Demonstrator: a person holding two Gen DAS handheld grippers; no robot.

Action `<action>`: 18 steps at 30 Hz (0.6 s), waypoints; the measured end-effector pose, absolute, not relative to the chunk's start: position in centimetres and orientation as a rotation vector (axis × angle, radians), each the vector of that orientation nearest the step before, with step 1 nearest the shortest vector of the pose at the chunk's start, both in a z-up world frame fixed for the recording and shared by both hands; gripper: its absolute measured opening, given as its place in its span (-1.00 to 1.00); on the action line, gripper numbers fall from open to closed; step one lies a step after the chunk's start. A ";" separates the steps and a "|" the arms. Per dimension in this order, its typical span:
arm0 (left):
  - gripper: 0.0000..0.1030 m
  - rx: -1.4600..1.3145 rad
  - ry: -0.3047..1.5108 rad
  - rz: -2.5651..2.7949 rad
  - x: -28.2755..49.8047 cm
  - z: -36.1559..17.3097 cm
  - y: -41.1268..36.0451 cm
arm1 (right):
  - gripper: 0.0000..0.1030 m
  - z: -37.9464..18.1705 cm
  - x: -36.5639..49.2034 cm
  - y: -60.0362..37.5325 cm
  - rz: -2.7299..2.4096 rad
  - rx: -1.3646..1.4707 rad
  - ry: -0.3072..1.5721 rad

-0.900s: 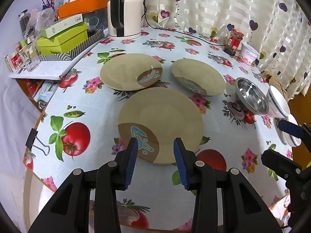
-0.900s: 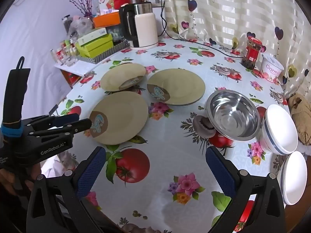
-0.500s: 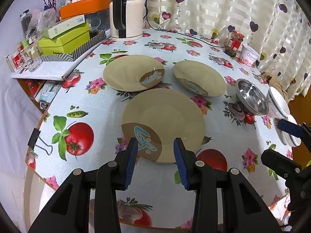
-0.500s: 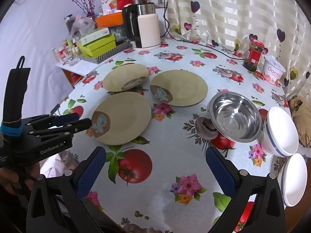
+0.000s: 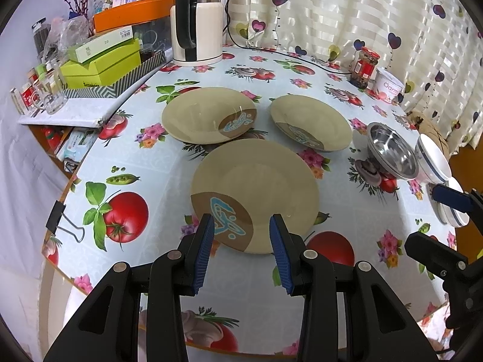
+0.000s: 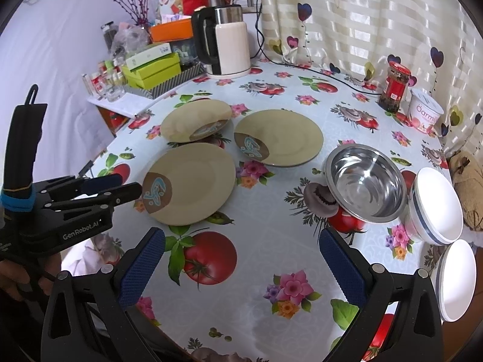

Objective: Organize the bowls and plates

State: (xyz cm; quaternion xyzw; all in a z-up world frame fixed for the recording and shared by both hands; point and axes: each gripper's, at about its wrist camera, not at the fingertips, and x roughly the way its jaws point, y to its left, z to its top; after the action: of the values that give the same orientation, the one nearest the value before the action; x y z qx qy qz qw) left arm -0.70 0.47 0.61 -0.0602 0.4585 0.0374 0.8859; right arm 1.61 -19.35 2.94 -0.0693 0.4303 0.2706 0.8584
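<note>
Fingers of the left gripper hang released over the near plate; the right gripper is spread wide above the surface

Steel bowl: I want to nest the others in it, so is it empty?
Empty. The steel bowl shows only bare shiny metal inside, and sits upright on the table.

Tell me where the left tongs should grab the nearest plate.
Take the near rim of the nearest plate, by the brown patch, coming in low from the table edge. It lies flat, so only the thin raised rim fits between the open left tongs.
</note>
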 end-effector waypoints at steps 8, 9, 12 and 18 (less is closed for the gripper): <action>-0.24 -0.130 0.958 0.071 -0.7 0.5 0.3 | 0.98 3.0 1.4 -19.2 0.579 -0.144 0.894; -0.24 -0.131 0.958 0.071 -0.7 0.5 0.3 | 0.96 3.0 1.4 -19.1 0.578 -0.145 0.894; -0.24 -0.133 0.958 0.067 -0.8 0.4 0.3 | 0.87 3.0 1.4 -19.1 0.580 -0.144 0.898; -0.24 -0.140 0.962 0.059 -0.8 0.3 0.2 | 0.86 2.9 1.4 -19.0 0.582 -0.148 0.904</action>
State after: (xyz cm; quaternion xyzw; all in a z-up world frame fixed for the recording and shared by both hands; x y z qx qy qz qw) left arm -0.76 0.25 0.33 -0.0672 0.4621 0.0283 0.8838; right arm 1.37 -18.96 2.86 -0.0706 0.4301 0.2769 0.8564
